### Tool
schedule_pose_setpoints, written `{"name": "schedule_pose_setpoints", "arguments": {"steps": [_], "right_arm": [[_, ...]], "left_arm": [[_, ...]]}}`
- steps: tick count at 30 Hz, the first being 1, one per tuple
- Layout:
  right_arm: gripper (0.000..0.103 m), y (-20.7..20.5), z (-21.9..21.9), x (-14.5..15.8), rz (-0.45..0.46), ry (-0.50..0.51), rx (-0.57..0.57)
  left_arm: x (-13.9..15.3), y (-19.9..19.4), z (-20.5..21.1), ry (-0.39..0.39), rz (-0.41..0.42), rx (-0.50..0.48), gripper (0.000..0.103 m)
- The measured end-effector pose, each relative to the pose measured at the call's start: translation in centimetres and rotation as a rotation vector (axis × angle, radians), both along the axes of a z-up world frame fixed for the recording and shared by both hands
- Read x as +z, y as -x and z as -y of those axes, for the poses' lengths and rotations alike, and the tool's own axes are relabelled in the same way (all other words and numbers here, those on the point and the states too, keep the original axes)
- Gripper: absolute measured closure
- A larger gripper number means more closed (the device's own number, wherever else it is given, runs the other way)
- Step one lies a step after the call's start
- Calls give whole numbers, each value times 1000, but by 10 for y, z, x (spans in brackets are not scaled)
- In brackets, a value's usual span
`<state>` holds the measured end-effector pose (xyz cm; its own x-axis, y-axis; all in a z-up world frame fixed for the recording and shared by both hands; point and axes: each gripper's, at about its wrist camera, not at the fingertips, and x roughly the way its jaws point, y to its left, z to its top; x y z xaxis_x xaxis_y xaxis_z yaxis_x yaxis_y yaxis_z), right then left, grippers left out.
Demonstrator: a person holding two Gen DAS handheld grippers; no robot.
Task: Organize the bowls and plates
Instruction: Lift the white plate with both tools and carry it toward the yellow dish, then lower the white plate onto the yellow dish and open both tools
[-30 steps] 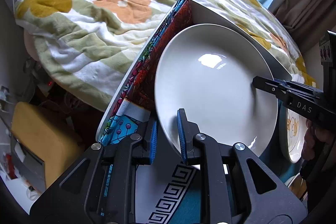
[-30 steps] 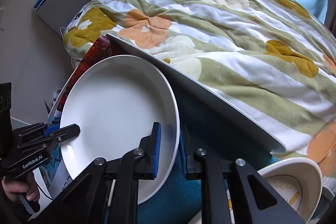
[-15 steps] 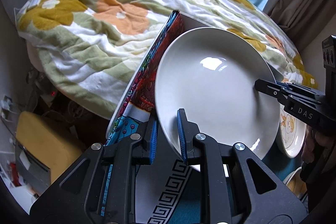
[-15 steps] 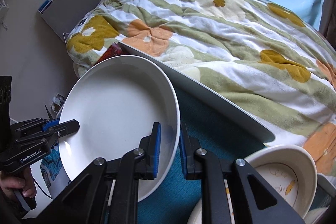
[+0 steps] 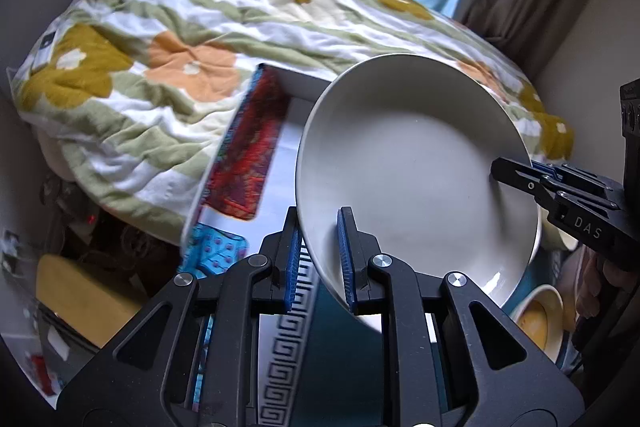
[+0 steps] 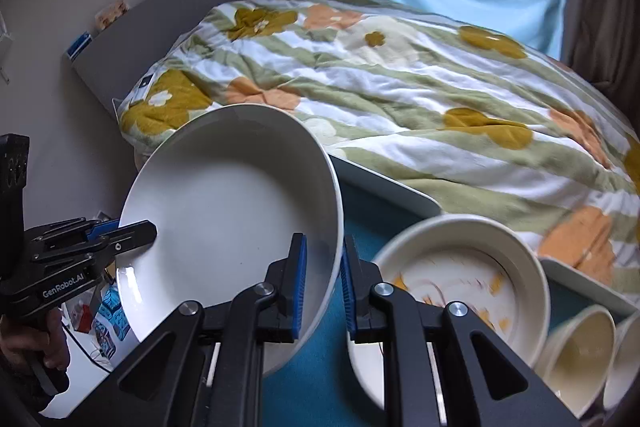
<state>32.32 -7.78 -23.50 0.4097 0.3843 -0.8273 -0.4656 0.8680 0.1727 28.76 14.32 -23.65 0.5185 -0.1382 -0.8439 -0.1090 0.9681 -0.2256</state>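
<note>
A large plain white plate (image 5: 412,171) is held in the air between both grippers, above the table. My left gripper (image 5: 318,247) is shut on its near-left rim. My right gripper (image 6: 323,275) is shut on the opposite rim; it also shows in the left wrist view (image 5: 520,179) at the plate's right edge. In the right wrist view the white plate (image 6: 228,219) is tilted, and the left gripper (image 6: 136,229) clamps its left rim. A patterned plate (image 6: 460,287) lies on the teal mat just right of my right gripper. Two small cream bowls (image 6: 580,351) stand further right.
The white table (image 6: 384,183) carries a teal mat (image 6: 312,379) and a red patterned cloth (image 5: 248,155). A bed with a flowered quilt (image 6: 400,75) lies right behind it. A yellow bowl (image 5: 540,315) sits under the plate's right side. Clutter lies on the floor at left.
Both grippers have lifted the white plate and carried it to the right, towards the patterned plate and the bowls, which now show more fully. Both stay shut on the rim.
</note>
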Motion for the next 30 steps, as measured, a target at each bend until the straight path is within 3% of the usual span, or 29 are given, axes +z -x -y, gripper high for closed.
{"name": "schedule_pose_setpoints", "arguments": {"steps": [15, 23, 30], "right_arm": [[88, 109, 94, 26, 40, -7, -146], [88, 175, 153, 16, 17, 3, -233], [88, 215, 189, -13, -32, 3, -317]], "left_arm": [[23, 84, 109, -5, 42, -133, 87], [12, 136, 174, 9, 26, -215, 87], [-13, 160, 214, -4, -22, -284, 87]]}}
